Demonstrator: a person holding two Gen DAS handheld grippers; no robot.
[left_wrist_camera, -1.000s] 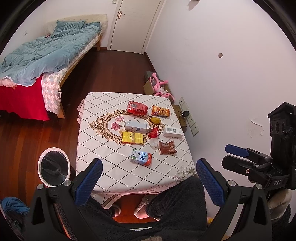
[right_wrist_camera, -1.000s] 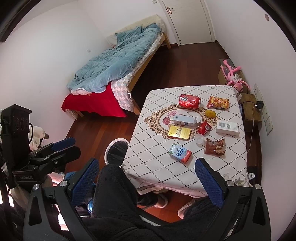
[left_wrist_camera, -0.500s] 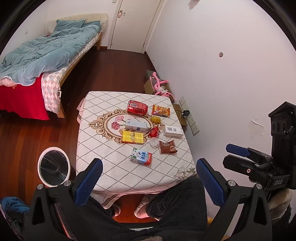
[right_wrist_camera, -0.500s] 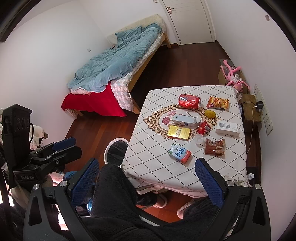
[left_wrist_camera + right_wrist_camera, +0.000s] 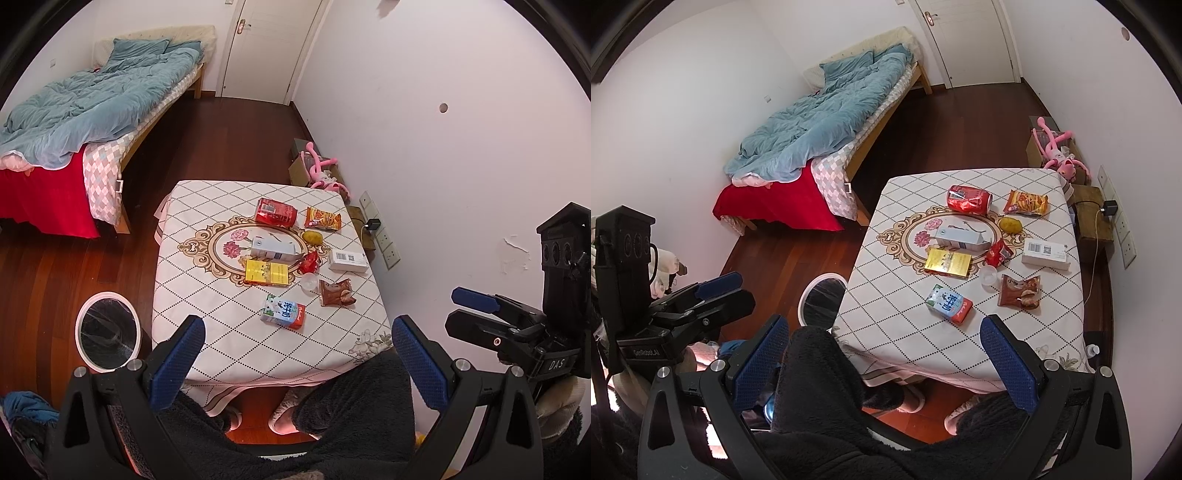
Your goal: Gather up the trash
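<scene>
Red crushed can (image 5: 275,216) on its side; milk carton (image 5: 283,311) flat

Both grippers hang raised and level, side by side, in front of the seated person's dark-trousered legs (image 5: 354,406). The left gripper (image 5: 295,363) has its blue-padded fingers (image 5: 177,362) spread wide with nothing between them. The right gripper (image 5: 884,363) is the same, fingers (image 5: 1008,369) wide apart and empty, pointing forward and down.
</scene>
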